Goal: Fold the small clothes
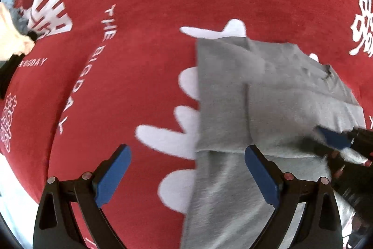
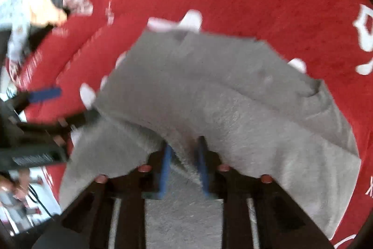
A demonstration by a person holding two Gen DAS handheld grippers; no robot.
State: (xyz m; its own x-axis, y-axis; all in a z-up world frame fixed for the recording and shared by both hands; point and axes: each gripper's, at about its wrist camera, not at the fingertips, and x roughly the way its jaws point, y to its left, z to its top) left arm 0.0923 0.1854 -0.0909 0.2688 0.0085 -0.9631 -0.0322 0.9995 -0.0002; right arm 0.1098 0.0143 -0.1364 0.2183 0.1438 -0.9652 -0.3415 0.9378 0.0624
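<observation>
Jaws, right: the right gripper (image 2: 184,155) has its blue-padded jaws drawn close together on a raised edge of the small grey fleecy garment (image 2: 233,97), which bunches up over the pads.
Jaws, left: the left gripper (image 1: 187,169) stands wide apart and holds nothing; one blue pad hangs over bare red cloth, the other over the garment's near edge.
Garment: it lies partly folded on the red cloth with white lettering (image 1: 151,4) that covers the desk, one grey panel already lapped over another, with a straight fold line running away from the left gripper.
Step in hand: by my judgement, a fold is under way, the right gripper lifting its pinched edge to carry it across.
Next move: that edge wants laying flat and square over the lower layer; the free left gripper could well pin or take the near edge so the layers do not slip.
Left wrist view only: the fold line, the white cloud-like prints (image 1: 163,137) beside the garment, and the right gripper's tip coming in at the right rim.
Right wrist view only: the pinch itself, and the left gripper blurred at the left.
Far off: beige and dark clutter past the cloth's left edge, too blurred to name.
</observation>
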